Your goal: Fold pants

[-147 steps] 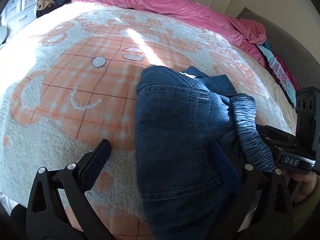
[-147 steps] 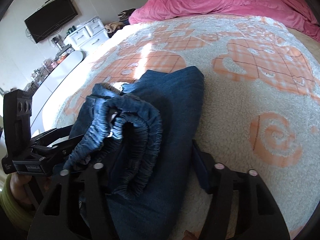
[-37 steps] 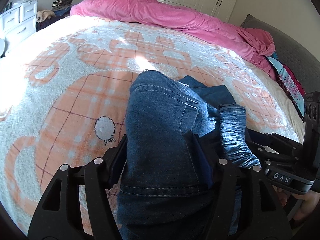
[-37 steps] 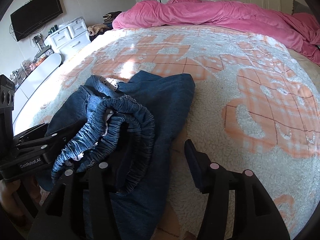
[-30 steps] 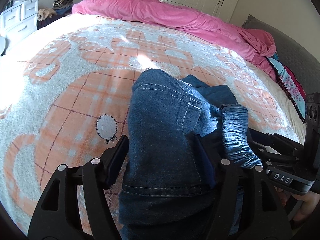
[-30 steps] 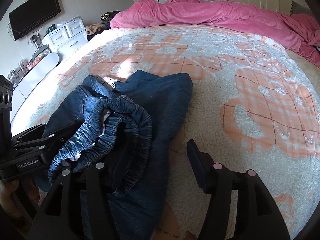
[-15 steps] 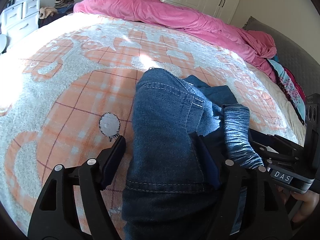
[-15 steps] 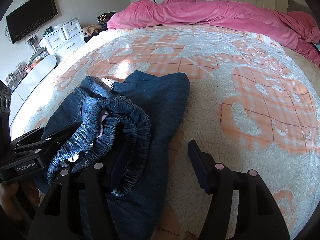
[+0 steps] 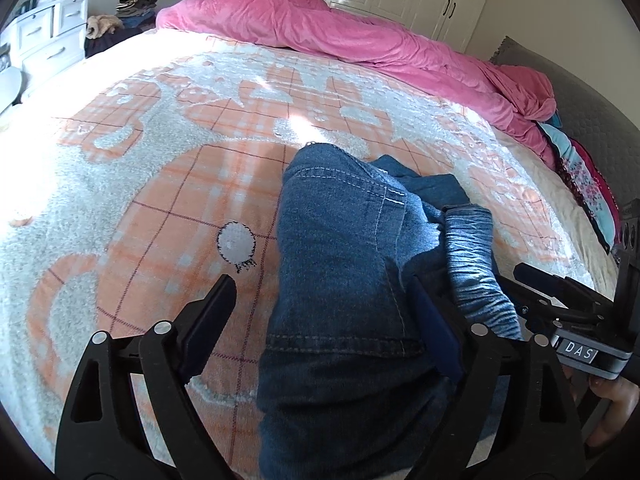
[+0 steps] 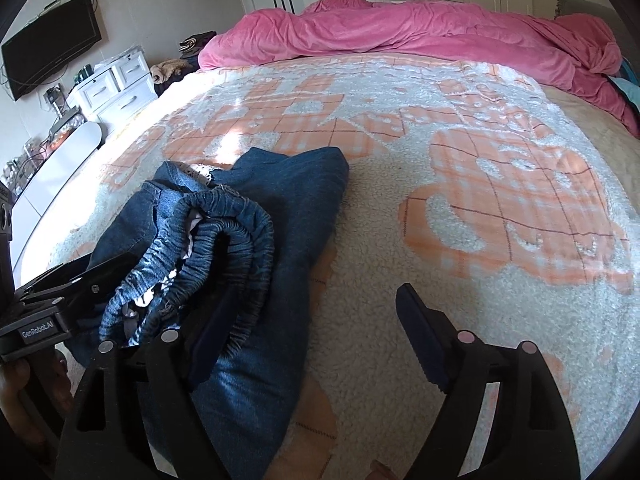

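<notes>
The folded jeans [image 9: 340, 280] lie on the blanket [image 9: 120, 184]. Left gripper [image 9: 320, 312] straddles them, jaws wide. Right gripper [image 10: 316, 312] likewise gapes, gripping nothing.

"DAS" on the right gripper [image 9: 576, 320] body label, left wrist view; "GenRobot.AI" on the left gripper [image 10: 72, 280] body label, right wrist view.
</notes>
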Demonstrator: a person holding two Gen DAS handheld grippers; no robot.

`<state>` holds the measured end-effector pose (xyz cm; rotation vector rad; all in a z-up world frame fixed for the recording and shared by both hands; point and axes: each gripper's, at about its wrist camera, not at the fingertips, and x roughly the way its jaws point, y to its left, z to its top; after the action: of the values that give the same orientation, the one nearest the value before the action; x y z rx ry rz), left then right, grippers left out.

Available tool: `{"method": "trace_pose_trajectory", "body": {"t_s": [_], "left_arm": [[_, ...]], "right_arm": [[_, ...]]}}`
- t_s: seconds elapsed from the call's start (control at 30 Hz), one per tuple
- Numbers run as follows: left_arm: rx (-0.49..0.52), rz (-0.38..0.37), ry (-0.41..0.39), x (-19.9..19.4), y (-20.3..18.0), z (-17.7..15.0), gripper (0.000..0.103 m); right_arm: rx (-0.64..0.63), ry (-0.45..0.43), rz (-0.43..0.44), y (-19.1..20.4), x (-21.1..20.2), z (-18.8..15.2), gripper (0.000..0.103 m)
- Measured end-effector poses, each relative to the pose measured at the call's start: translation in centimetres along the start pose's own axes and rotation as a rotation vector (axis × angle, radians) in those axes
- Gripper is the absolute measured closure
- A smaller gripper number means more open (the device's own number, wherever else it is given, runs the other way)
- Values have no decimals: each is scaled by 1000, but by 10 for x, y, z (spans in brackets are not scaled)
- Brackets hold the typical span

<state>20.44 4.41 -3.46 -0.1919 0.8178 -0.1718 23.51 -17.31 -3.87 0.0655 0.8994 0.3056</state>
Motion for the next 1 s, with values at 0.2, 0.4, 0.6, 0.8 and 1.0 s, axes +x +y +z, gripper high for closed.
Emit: {"method": "trace_pose_trajectory", "body": {"t_s": [0.2, 0.4, 0.6, 0.8, 1.0], "left_arm": [[0, 4, -37, -25, -1, -2, 12], [9, 11, -77, -56, -5, -10, 10], [17, 24, -97, -85, -8, -26, 10], [42, 40, -99, -107, -14, -49, 10], [43, 51, -93, -119, -19, -78, 10]], "right_arm": [[4, -60, 3, 1, -27, -7, 23], [6, -124, 9, 3, -59, -18, 5], [-19, -167, 19, 11, -88, -35, 5], [-54, -192, 15, 20, -111, -53, 5], [-72, -178, 10, 24, -121, -73, 5]]}}
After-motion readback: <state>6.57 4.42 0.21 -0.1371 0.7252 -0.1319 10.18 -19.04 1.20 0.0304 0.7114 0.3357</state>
